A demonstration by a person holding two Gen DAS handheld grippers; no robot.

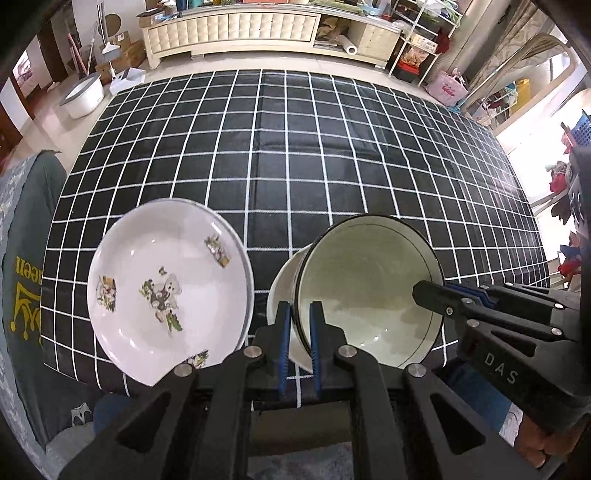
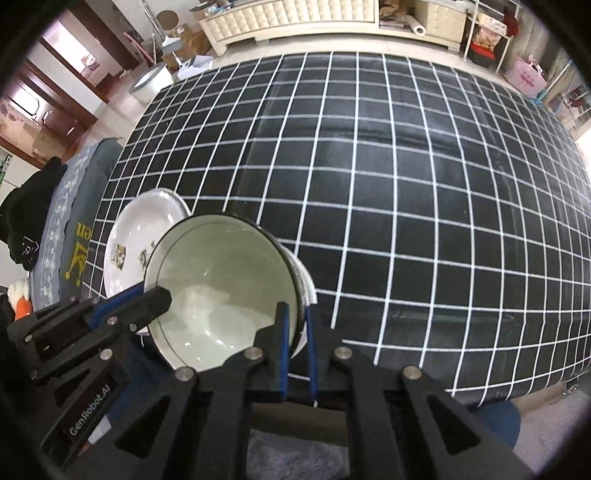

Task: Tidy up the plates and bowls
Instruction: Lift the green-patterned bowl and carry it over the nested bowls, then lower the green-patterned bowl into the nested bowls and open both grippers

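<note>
Above the checked tablecloth (image 1: 295,147), left gripper (image 1: 300,332) and right gripper (image 2: 295,332) each clamped on the bowl (image 1: 369,288) rim.

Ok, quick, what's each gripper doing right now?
Left gripper: closed on the left rim of the bowl.
Right gripper: closed on the same bowl's right rim.

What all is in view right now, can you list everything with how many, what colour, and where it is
bowl: one, white inside with dark rim, tilted, gripped at opposite rim edges by both grippers
plate: one, white with bear print, left of the bowl
tablecloth: one, black with white grid, covering the table
cabinet: one, cream, far wall
basin: one, white, floor far left
left gripper: black with blue pads, shut on bowl rim
right gripper: black with blue pads, shut on bowl rim
</note>
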